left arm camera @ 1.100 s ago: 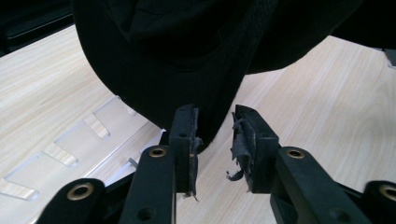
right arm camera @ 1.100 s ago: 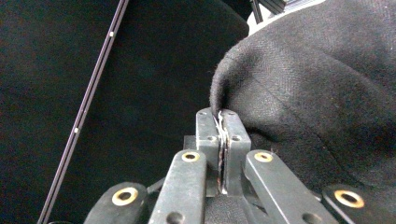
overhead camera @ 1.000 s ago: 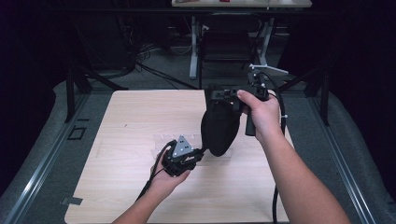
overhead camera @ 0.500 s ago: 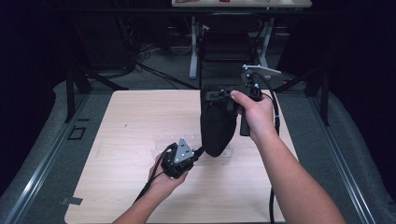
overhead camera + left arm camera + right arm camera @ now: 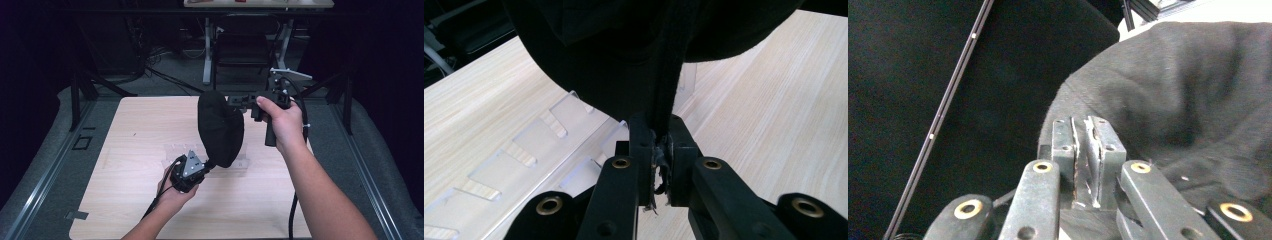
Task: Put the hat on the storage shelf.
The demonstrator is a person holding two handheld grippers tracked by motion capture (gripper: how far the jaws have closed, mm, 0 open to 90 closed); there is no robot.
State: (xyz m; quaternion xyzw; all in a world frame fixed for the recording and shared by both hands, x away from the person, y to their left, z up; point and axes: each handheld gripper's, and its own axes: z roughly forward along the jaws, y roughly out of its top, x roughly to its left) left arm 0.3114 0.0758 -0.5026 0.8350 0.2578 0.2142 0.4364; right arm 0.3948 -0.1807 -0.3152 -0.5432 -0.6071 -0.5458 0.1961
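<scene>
A black cloth hangs stretched above the wooden table, held at both ends. My left gripper is shut on its lower end; in the left gripper view a black fold of cloth runs down between the closed jaws of the left gripper. My right gripper is raised over the table's far right and is shut on the cloth's upper edge. In the right gripper view the right gripper pinches the dark grey cloth.
A clear plastic rack with several slots lies flat on the table under the cloth, also seen as the clear rack in the high view. A chair and desk legs stand beyond the table's far edge. Cables trail from both grippers.
My right gripper has risen and moved away toward the far side, pulling the cloth taller and tauter. The left gripper has stayed near the same spot, still holding the lower end.
</scene>
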